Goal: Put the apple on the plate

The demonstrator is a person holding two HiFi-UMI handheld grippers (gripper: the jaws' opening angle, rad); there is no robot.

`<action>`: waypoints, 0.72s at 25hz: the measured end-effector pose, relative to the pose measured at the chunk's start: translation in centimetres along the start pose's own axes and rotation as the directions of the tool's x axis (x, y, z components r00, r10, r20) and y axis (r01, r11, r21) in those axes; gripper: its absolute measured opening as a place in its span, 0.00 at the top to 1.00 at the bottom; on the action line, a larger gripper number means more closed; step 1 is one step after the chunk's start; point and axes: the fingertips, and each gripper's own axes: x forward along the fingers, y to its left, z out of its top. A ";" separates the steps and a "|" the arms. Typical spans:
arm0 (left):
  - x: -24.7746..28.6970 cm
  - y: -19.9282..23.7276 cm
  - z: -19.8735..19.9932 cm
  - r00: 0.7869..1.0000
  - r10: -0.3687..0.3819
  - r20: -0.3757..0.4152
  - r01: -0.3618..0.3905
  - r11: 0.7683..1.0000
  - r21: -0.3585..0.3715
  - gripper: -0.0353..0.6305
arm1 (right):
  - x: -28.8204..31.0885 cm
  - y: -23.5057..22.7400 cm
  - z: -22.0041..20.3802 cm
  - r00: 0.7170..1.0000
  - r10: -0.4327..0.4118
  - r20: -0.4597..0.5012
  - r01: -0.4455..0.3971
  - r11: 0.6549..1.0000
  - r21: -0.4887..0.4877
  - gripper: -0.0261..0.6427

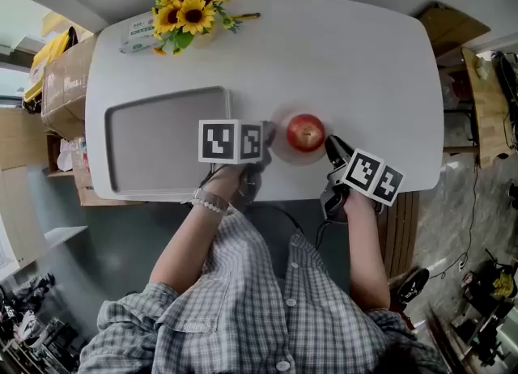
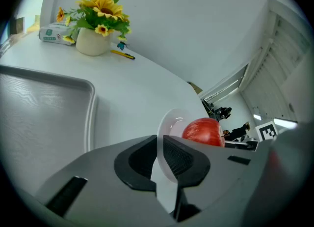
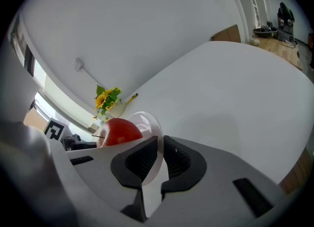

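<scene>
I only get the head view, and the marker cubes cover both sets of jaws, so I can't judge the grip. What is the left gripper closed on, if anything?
Observer: The left gripper is shut on the plate; the thin white rim runs between its jaws.
Operator: And the right one?
Observer: The right gripper is shut on the plate too, pinching the rim on the opposite side.
Operator: Does either one touch the apple?
Observer: It doesn't look so. In both gripper views the apple sits further in on the plate, past the pinched rim, and only the rim stands between the jaws.
</scene>
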 end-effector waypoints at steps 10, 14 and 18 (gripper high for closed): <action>-5.9 2.9 1.3 0.998 0.025 0.064 -0.023 1.000 -0.020 0.88 | 0.9 6.0 -0.9 0.997 0.076 -0.018 -0.076 0.997 -0.001 0.89; -8.3 5.3 1.3 0.995 0.035 0.094 -0.029 0.997 -0.069 0.88 | 2.0 9.2 -1.7 0.994 0.104 -0.037 -0.105 0.994 -0.035 0.89; -11.0 7.9 1.3 0.990 0.054 0.126 -0.040 0.993 -0.115 0.88 | 3.2 12.5 -2.7 0.989 0.131 -0.061 -0.135 0.989 -0.061 0.89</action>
